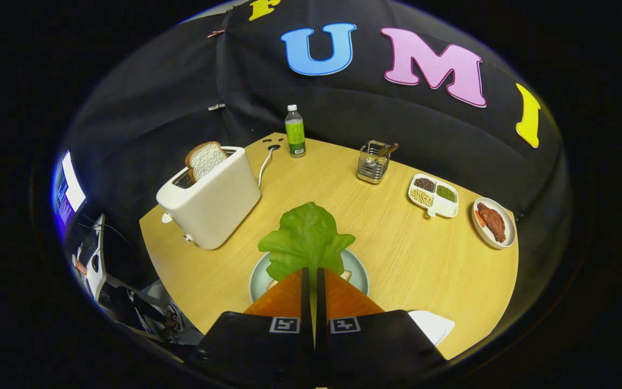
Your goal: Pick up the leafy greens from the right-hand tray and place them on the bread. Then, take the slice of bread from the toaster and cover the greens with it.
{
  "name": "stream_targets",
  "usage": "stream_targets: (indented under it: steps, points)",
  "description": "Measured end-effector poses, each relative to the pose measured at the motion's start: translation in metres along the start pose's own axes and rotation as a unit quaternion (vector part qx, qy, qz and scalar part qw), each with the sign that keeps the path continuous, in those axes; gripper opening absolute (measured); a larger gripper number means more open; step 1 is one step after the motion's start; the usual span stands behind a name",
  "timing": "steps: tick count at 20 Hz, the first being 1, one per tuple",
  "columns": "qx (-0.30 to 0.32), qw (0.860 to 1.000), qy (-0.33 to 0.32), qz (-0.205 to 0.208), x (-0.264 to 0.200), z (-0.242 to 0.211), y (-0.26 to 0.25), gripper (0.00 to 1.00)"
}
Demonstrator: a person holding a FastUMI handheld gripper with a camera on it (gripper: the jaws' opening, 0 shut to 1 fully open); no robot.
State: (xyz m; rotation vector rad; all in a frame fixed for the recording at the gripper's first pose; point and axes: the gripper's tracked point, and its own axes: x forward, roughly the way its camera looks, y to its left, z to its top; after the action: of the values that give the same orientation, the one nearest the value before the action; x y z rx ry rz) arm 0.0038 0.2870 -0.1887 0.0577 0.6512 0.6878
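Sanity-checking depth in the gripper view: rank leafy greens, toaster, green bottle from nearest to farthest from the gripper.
Gripper fingers are closed on the greens' stem.
1. leafy greens: pinched between the fingers, over the plate.
2. toaster: beyond the fingers, to their left, bread slice in its slot.
3. green bottle: farthest, at the table's back edge.

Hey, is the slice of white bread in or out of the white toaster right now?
In. The slice of white bread stands upright in a slot of the white toaster, its top half sticking out.
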Motion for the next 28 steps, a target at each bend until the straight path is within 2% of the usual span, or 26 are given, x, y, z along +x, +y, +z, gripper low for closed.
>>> stream_targets:
  steps: [5, 7, 11, 12, 20, 25, 26, 28]
  points:
    - [0.011, 1.0, 0.021, -0.009, 0.029, -0.007, 0.009, 0.06]
    - [0.021, 0.999, 0.016, -0.022, 0.033, -0.005, 0.008, 0.18]
    - [0.041, 0.999, -0.015, -0.029, 0.027, 0.012, 0.015, 0.86]
    - [0.043, 0.998, -0.025, -0.031, 0.023, 0.017, 0.015, 0.93]
    - [0.054, 0.993, -0.106, -0.022, -0.017, 0.079, 0.042, 0.94]
    - [0.081, 0.984, -0.161, -0.012, -0.036, 0.124, 0.06, 0.94]
    - [0.076, 0.983, -0.165, -0.013, -0.041, 0.13, 0.063, 0.94]
    - [0.03, 0.982, -0.184, -0.011, -0.049, 0.152, 0.075, 0.94]
